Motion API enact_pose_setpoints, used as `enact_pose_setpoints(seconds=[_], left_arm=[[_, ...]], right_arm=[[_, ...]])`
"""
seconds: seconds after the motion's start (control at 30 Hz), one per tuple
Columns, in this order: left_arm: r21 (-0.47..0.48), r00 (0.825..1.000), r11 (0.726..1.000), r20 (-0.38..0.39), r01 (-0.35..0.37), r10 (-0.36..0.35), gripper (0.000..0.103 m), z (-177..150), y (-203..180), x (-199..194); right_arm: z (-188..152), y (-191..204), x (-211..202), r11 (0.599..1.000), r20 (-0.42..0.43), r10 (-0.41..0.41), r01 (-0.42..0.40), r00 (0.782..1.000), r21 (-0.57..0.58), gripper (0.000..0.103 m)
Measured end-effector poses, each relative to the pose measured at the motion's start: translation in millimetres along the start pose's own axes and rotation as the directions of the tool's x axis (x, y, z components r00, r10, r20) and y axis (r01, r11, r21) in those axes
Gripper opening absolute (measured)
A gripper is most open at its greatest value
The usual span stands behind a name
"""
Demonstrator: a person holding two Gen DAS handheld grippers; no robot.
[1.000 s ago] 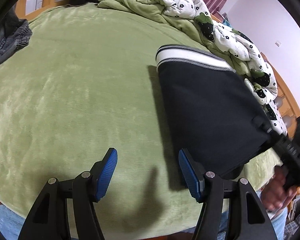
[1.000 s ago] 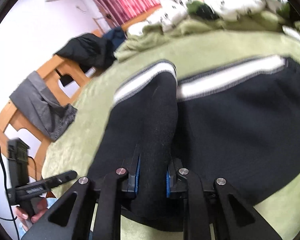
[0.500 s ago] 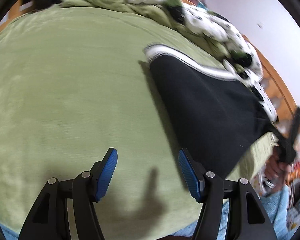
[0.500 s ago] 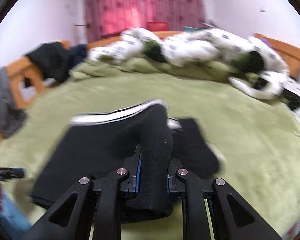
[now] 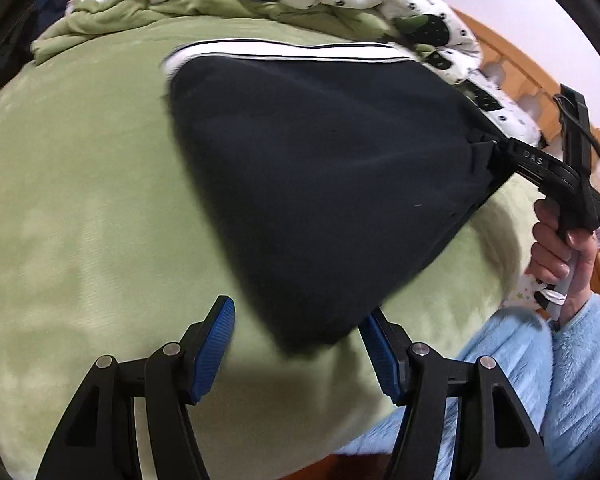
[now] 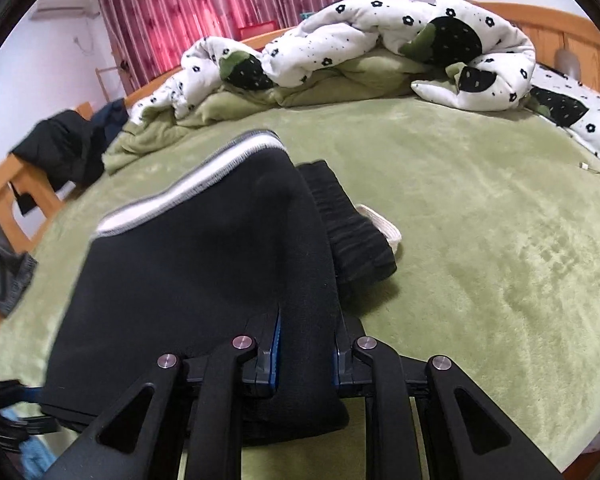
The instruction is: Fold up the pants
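The black pants (image 5: 320, 168), white stripe (image 5: 284, 50) along their far edge, lie folded on the green bed cover (image 5: 80, 220). My right gripper (image 6: 306, 320) is shut on a fold of them, lifting it off the cover; it appears in the left wrist view as the right gripper (image 5: 492, 156), pinching the right corner, with a person's hand (image 5: 560, 248) on its handle. My left gripper (image 5: 298, 312) is open, and the pants' near corner sits between its blue pads (image 5: 216, 336) without being pressed. A ribbed black end (image 6: 352, 232) sticks out beside the fold.
A white quilt with black strawberry print (image 6: 360, 36) and a bunched green blanket (image 6: 236, 104) line the far side by the wooden headboard (image 6: 572, 28). Dark clothes hang on wooden chairs (image 6: 60, 148) at left. The bed's near edge and a blue fleece sleeve (image 5: 540, 380) are close below.
The right gripper has swung round with the pants in its grip, turning them on the bed. The left gripper has moved right, and the pants' near corner now sits between its fingers.
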State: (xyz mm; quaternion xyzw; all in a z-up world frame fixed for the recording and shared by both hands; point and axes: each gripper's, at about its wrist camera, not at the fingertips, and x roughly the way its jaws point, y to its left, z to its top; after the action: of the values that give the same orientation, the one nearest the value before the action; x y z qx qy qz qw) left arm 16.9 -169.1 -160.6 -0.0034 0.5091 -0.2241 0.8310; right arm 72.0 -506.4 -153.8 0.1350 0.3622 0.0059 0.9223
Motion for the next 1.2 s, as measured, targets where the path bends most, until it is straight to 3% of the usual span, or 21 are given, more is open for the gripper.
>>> enact_pose_setpoints(seconds=[0.03,0.07,0.1,0.13,0.27,0.4,0.47,0.5,0.57,0.7,0.8,0.9,1.0,1.03,1.1,1.2], left_arm=[[0.018,1.0,1.0,0.007,-0.017,0.017,0.061,0,-6,4],[0.04,0.997,0.996,0.029,-0.074,0.073,0.049,1,-11,7],[0.046,0.988,0.988,0.055,-0.149,0.146,0.024,2,-14,8],[0.036,0.983,0.984,0.067,-0.173,0.17,0.023,3,-11,9],[-0.101,0.994,0.992,0.075,-0.074,0.082,0.022,1,12,2],[-0.072,0.999,0.997,0.032,-0.02,0.023,0.03,-12,16,-2],[-0.09,0.999,0.996,0.046,0.007,-0.003,0.034,-18,26,-15],[-0.106,0.998,0.994,0.064,0.027,-0.02,0.048,-24,33,-23],[-0.134,0.996,0.99,0.089,0.043,-0.031,0.06,-29,45,-36],[-0.14,0.992,0.99,0.123,-0.012,0.029,0.061,-12,52,-44],[-0.206,0.991,0.978,0.137,0.032,-0.004,0.061,7,69,-43],[-0.28,0.985,0.953,0.151,0.12,-0.08,0.061,36,79,-26],[-0.263,0.99,0.959,0.123,0.104,-0.074,0.061,59,80,-3],[-0.248,0.994,0.965,0.099,0.079,-0.056,0.061,65,80,10],[-0.261,0.997,0.963,0.064,0.063,-0.048,0.061,75,86,30],[-0.314,0.987,0.936,0.062,0.158,-0.145,0.061,80,96,52]], right_arm=[[2,1,-3,1.0,0.004,0.01,-0.01,1.0,-0.003,0.017],[3,2,-4,1.0,0.006,0.013,-0.012,1.0,-0.014,0.017],[3,2,-2,1.0,0.003,0.006,-0.006,1.0,-0.027,0.017],[1,4,2,0.999,-0.002,-0.011,0.01,1.0,-0.051,0.017],[-12,2,20,0.995,-0.047,-0.044,0.04,0.998,-0.094,0.017],[-15,13,16,0.988,-0.056,-0.084,0.075,0.995,-0.135,0.019],[-12,17,10,0.98,-0.044,-0.095,0.086,0.994,-0.181,0.025],[-10,17,7,0.978,-0.044,-0.098,0.088,0.994,-0.187,0.03],[2,11,-7,0.981,-0.012,-0.086,0.082,0.996,-0.174,0.032],[34,7,-23,0.983,0.061,-0.048,0.058,0.997,-0.175,0.058],[61,10,-4,0.98,0.035,-0.023,0.03,0.999,-0.196,0.069],[79,13,39,0.978,-0.053,-0.013,0.002,0.999,-0.208,0.071],[80,9,79,0.978,-0.162,-0.045,0.01,0.986,-0.209,0.072],[79,5,90,0.98,-0.187,-0.03,-0.008,0.982,-0.2,0.077],[76,-5,96,0.984,-0.186,-0.004,-0.029,0.983,-0.173,0.081],[70,-14,99,0.986,-0.198,0.037,-0.068,0.98,-0.153,0.081]])
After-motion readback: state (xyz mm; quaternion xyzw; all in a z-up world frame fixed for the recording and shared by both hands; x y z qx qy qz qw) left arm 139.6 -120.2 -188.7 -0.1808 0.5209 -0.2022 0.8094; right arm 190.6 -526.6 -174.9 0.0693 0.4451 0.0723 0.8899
